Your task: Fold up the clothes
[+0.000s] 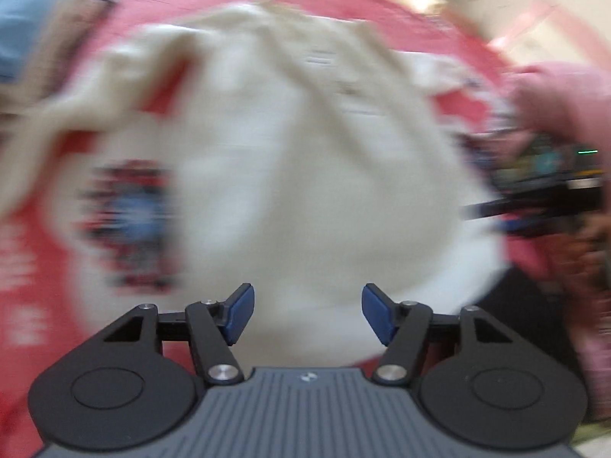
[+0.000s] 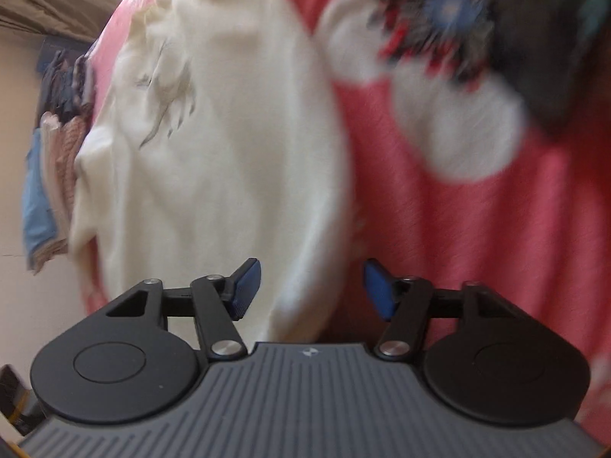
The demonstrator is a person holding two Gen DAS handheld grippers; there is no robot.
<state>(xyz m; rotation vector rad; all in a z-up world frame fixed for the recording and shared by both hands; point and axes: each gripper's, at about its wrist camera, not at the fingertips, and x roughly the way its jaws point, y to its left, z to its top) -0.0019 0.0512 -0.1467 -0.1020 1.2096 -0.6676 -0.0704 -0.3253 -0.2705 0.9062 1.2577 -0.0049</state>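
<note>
A cream white garment lies spread on a red printed cover; both views are motion-blurred. My left gripper is open and empty, its blue pads above the garment's near hem. My right gripper is open and empty, over the garment's near edge. In the right wrist view the garment lies at left and centre, with a faint dark print near its upper left. The right gripper's body shows at the right edge of the left wrist view.
The red cover bears a white patch with a red, black and blue emblem. A pile of folded clothes stands at the left of the right wrist view. A pink sleeve is at the left view's right edge.
</note>
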